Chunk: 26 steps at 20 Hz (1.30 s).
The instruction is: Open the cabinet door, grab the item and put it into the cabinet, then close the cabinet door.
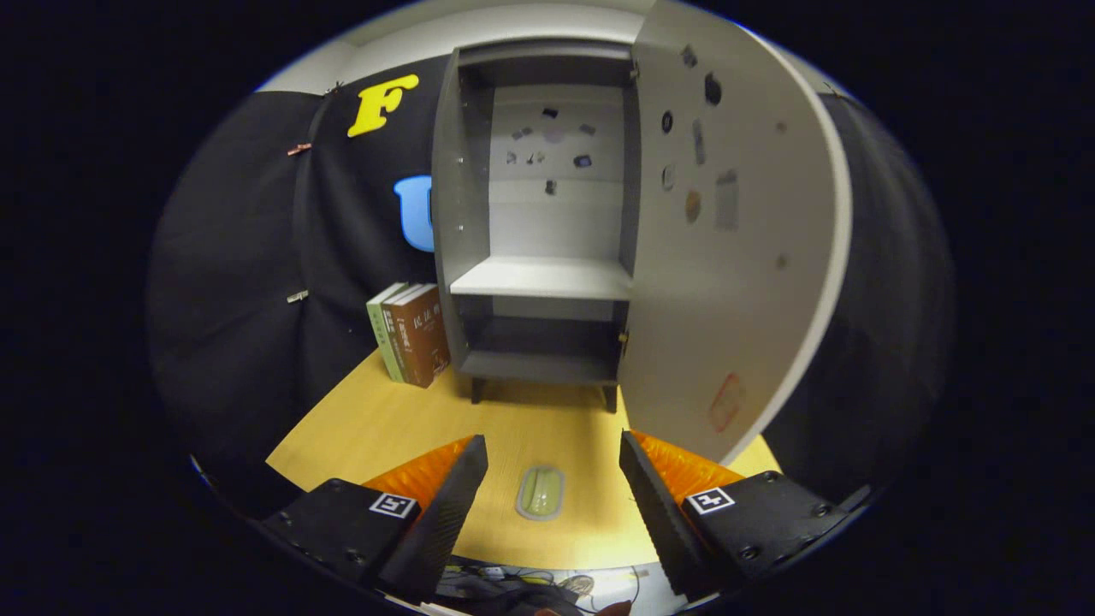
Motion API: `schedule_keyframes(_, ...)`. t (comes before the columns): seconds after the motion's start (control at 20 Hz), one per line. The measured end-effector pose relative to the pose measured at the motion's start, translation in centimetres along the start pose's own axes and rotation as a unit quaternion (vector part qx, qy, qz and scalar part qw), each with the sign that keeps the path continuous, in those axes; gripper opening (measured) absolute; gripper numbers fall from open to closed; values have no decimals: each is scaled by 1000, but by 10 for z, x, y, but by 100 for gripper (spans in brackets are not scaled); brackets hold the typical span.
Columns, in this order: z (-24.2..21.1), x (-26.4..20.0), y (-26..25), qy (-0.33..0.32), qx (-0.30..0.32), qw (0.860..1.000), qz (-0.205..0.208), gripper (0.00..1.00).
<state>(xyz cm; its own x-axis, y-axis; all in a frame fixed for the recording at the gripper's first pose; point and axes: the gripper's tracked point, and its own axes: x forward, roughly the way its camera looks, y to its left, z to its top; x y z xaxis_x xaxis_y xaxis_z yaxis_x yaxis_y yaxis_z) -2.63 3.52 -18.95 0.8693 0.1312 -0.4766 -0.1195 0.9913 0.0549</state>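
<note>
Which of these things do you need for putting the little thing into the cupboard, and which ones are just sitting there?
Needed:
- cabinet with its open door
- small pale oval item on the table, lying between the fingers
- gripper, fingers spread wide apart

Just sitting there:
- books standing left of the cabinet
- wooden table

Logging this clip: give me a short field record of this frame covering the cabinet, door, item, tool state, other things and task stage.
cabinet: grey cabinet standing on the wooden table, shelf bare
door: cabinet door swung open to the right
item: small pale oblong item lying flat on the table, between the fingers
tool: tool open, fingers either side of the item, not touching it
other things: books upright beside the cabinet's left side
stage: door opened; item not yet grasped
</note>
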Motion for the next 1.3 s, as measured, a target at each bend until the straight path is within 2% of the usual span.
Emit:
schedule_keyframes(0.25, -88, 89, 14, 81, -5, 997, -2, 98)
schedule_keyframes(0.35, -112, 123, 15, 98, 5, 995, 0, 98)
schedule_keyframes(0.5, -147, 162, 5, 128, 15, 991, -18, 98)
schedule_keyframes(0.6, -168, 182, -2, 147, 13, 989, -31, 98)
schedule_keyframes(0.75, -194, 204, -6, 173, 29, 984, -35, 86)
schedule_keyframes(0.9, -216, 218, -12, 197, 26, 979, -49, 85)
schedule_keyframes(0.95, -228, 222, -12, 210, 26, 976, -49, 73)
schedule_keyframes(1.05, -222, 225, -9, 208, 30, 976, -53, 47)
schedule_keyframes(1.1, -215, 226, -13, 193, 28, 979, -66, 34)
schedule_keyframes(1.15, -221, 226, -19, 208, 22, 975, -79, 21)
schedule_keyframes(1.25, -218, 224, -19, 208, 16, 975, -78, 21)
schedule_keyframes(1.3, -218, 221, -19, 208, 21, 975, -79, 15)
